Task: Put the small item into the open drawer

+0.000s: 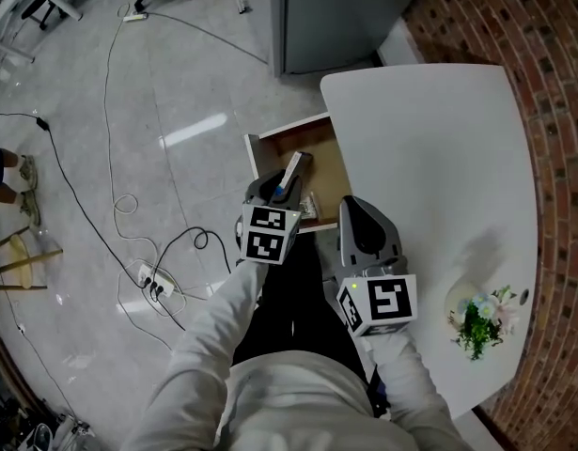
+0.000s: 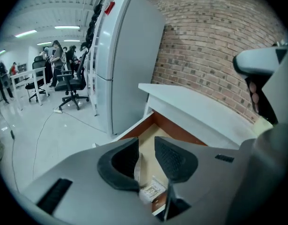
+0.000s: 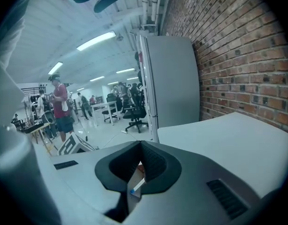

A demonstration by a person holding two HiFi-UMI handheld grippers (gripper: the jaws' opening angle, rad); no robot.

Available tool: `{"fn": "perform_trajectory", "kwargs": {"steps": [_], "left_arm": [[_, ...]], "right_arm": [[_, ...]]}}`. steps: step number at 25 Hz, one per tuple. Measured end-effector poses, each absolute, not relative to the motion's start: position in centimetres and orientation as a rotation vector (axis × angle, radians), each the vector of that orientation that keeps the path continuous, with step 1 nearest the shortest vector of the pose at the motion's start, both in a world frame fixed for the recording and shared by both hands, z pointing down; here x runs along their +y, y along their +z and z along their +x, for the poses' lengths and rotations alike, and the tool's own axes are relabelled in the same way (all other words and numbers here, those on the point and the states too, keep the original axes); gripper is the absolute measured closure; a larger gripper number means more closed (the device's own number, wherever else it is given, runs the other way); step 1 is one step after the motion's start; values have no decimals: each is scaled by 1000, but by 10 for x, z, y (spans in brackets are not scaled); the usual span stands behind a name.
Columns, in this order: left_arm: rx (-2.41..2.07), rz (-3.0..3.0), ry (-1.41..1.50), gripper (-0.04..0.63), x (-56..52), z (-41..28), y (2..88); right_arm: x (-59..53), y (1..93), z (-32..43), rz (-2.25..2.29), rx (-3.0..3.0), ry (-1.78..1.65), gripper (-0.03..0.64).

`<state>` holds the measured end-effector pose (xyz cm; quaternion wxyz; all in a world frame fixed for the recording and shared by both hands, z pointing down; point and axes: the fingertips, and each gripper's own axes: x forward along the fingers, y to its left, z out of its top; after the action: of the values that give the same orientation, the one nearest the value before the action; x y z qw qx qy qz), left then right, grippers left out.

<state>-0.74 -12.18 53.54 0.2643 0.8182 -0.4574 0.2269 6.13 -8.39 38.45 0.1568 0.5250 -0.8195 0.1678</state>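
Note:
The wooden drawer [image 1: 252,156] stands pulled out from under the white table [image 1: 429,139]. My left gripper [image 1: 296,165] reaches over it. A thin white strip with a blue end [image 1: 289,173] stands edge-on between its jaws. In the left gripper view the strip [image 2: 137,167] lies next to the left pad, and the right pad is apart from it across a clear gap. A small printed packet [image 1: 310,203] lies on the drawer floor below [image 2: 153,190]. My right gripper [image 1: 356,205] hovers at the table's near edge, its pads meeting at the tips [image 3: 140,146].
A grey fridge [image 1: 335,17] stands just beyond the drawer. A small potted plant [image 1: 481,318] sits at the table's right end by the brick wall. Cables and a power strip [image 1: 149,280] lie on the floor to the left. People and office chairs are far off.

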Motion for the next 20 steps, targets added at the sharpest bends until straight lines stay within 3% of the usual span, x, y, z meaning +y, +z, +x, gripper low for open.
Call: {"fn": "perform_trajectory", "kwargs": {"steps": [20], "left_arm": [[-1379, 2402, 364, 555, -91, -61, 394]], "right_arm": [[-59, 339, 53, 1575, -2385, 425, 589]]}}
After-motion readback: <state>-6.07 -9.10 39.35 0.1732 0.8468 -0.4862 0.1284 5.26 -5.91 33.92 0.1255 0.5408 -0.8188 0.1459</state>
